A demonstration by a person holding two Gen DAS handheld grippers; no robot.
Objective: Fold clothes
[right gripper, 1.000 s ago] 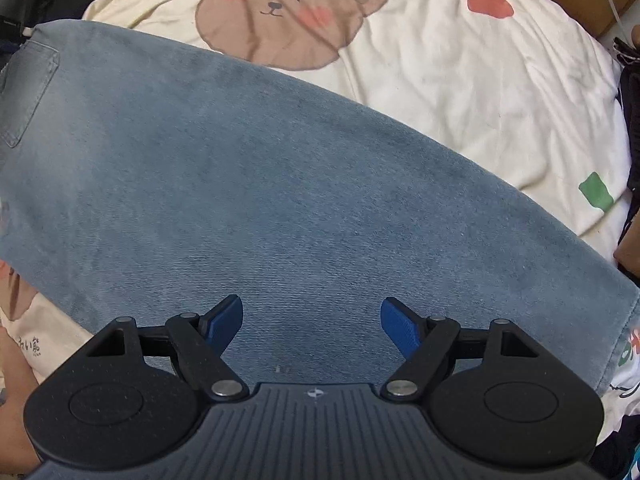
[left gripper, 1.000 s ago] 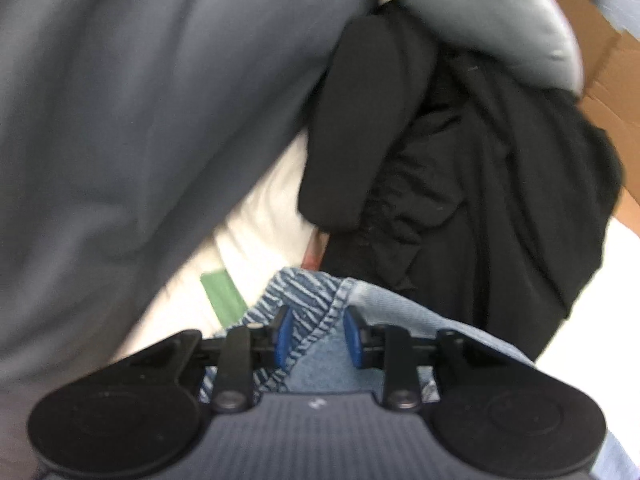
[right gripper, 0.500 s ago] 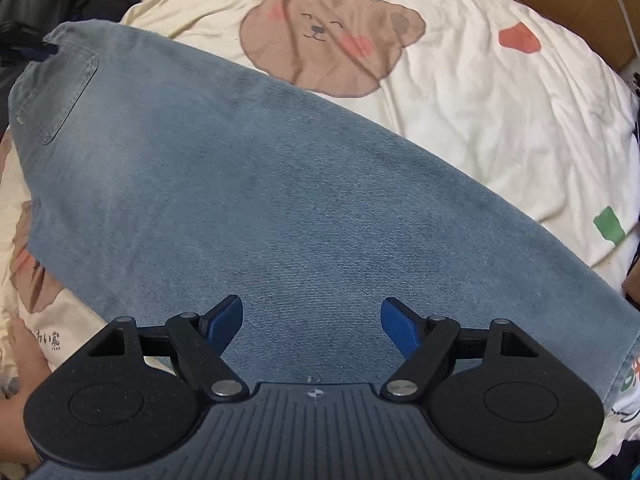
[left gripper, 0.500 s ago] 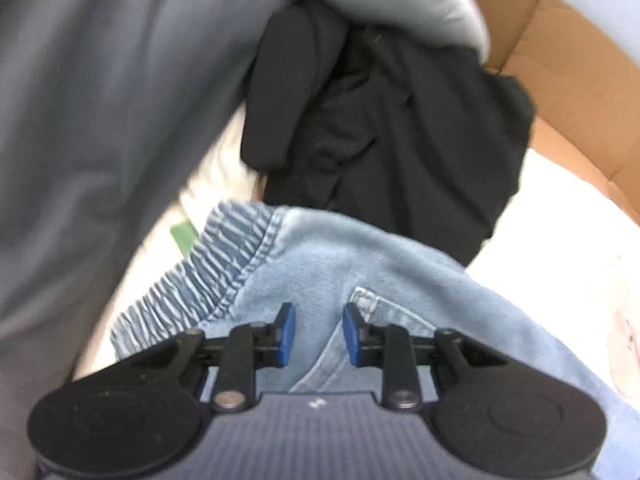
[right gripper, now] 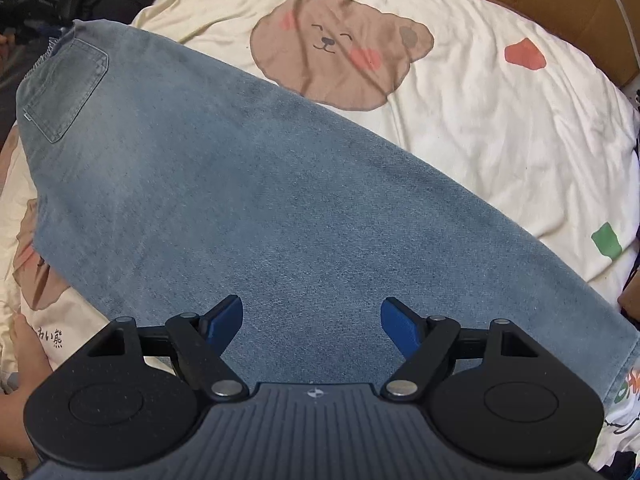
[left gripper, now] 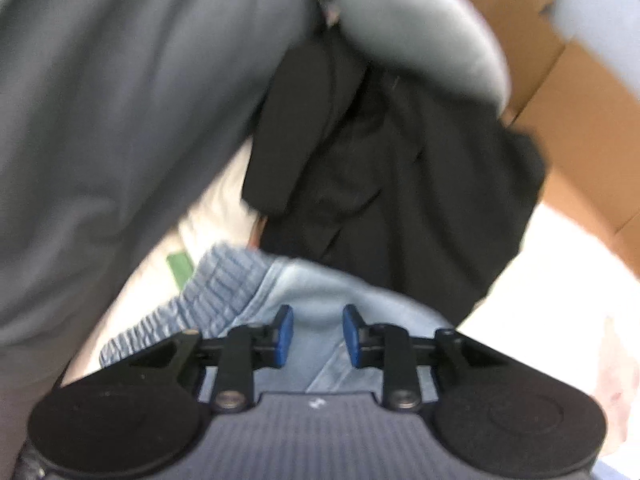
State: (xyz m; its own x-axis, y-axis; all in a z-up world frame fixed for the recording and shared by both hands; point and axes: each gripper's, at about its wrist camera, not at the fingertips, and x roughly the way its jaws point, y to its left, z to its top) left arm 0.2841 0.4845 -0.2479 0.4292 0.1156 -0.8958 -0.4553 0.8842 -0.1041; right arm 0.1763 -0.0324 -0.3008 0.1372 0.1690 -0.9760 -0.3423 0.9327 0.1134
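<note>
Evidently the left gripper (left gripper: 317, 334) was pinched on the waistband end of the jeans (right gripper: 280, 216), probably to lift it for a fold, while the right gripper (right gripper: 312, 322) hovered wide open, holding nothing. The faded, smooth jeans lay flat on the bear-print sheet (right gripper: 480, 92).

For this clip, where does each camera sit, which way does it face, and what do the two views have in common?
Left wrist: on the left gripper, facing steeply down at the jeans waistband, with a black garment and grey garment beyond; only its own fingers show.
Right wrist: on the right gripper, facing down at the jeans leg spread on the bear-print sheet; its open fingers and a bare hand show.
Shared: the jeans, the sheet, brown cardboard.
</note>
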